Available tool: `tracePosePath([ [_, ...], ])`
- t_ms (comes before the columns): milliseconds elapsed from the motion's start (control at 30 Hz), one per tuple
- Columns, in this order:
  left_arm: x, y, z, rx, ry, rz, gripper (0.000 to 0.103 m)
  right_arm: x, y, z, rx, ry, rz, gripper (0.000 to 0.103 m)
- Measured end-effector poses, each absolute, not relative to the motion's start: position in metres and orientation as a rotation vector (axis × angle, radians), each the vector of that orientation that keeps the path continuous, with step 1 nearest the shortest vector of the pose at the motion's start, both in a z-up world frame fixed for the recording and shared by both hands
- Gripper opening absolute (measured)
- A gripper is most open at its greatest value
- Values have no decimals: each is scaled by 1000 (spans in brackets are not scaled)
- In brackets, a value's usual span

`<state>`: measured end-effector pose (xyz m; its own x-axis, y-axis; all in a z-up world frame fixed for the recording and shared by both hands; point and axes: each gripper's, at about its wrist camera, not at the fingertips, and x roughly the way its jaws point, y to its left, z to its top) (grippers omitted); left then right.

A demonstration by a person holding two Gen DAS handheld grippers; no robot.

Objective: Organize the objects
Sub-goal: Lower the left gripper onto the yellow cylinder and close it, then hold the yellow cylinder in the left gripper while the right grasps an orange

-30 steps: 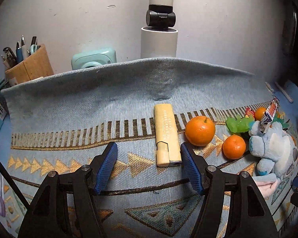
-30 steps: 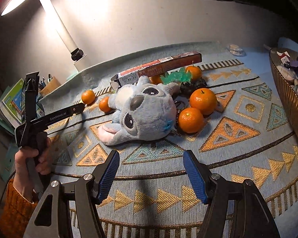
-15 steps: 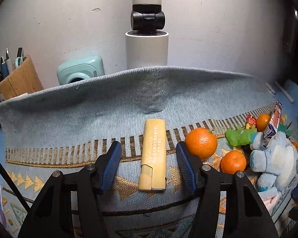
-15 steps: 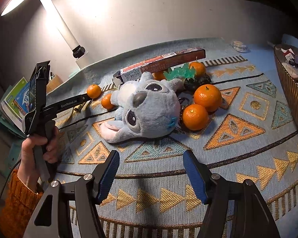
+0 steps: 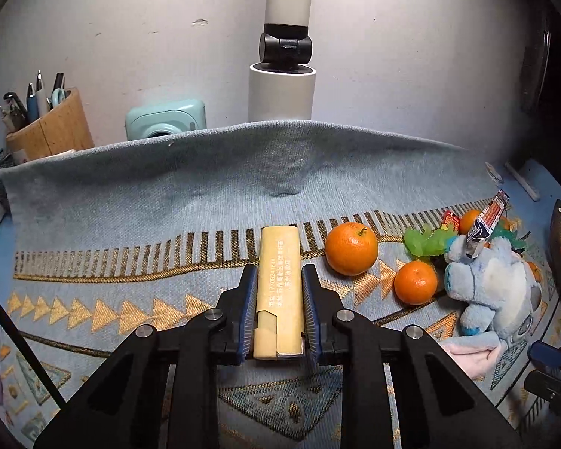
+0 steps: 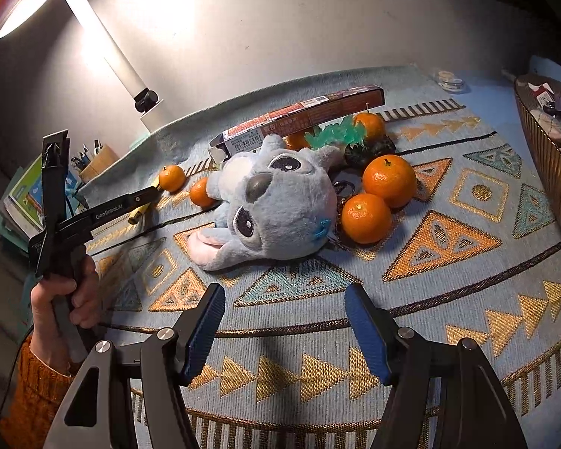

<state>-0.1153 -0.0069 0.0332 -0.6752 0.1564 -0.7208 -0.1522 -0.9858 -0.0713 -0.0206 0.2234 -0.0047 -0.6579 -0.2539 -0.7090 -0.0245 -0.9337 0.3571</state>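
A flat yellow case [image 5: 280,247] with printed text lies lengthwise on the patterned cloth [image 5: 131,205]. My left gripper [image 5: 279,273] straddles its near half; its jaws are closing and the blue pads [image 5: 251,299] touch both long sides. In the right wrist view a hand holds this left gripper [image 6: 151,192] at the far left, over the yellow case [image 6: 138,215]. My right gripper [image 6: 284,293] hovers open above bare cloth, nothing between its fingers. Beyond it lie a grey-blue plush toy [image 6: 276,205] and two tangerines [image 6: 389,179].
Two more tangerines [image 5: 350,249] sit just right of the case. A long red box [image 6: 303,118] and a green toy [image 6: 336,133] lie behind the plush. A basket [image 6: 549,157] stands at the right edge. A lamp base [image 5: 281,93], mint camera [image 5: 166,119] and pen holder [image 5: 52,127] line the back.
The left gripper slid forward and over the yellow case, and its jaws came together from wide apart onto the case's sides. The right gripper kept still and open.
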Motion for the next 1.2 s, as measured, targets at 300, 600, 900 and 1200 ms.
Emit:
tracePosePath([
  [300,-64,-40,21,-1255,-160,2753,21,-26,202,-6,1331,-342,-2697,66],
  [600,-60,-47,14,-1286,-157,2801,21,-72,119,38,1423,-35,-2555,66],
  [900,-62,-53,11,-1299,-233,2812,21,-159,74,41,1347,43,-2653,61],
  [1200,-63,-50,12,-1306,-223,2815,21,-205,64,17,1434,-42,-2719,53],
])
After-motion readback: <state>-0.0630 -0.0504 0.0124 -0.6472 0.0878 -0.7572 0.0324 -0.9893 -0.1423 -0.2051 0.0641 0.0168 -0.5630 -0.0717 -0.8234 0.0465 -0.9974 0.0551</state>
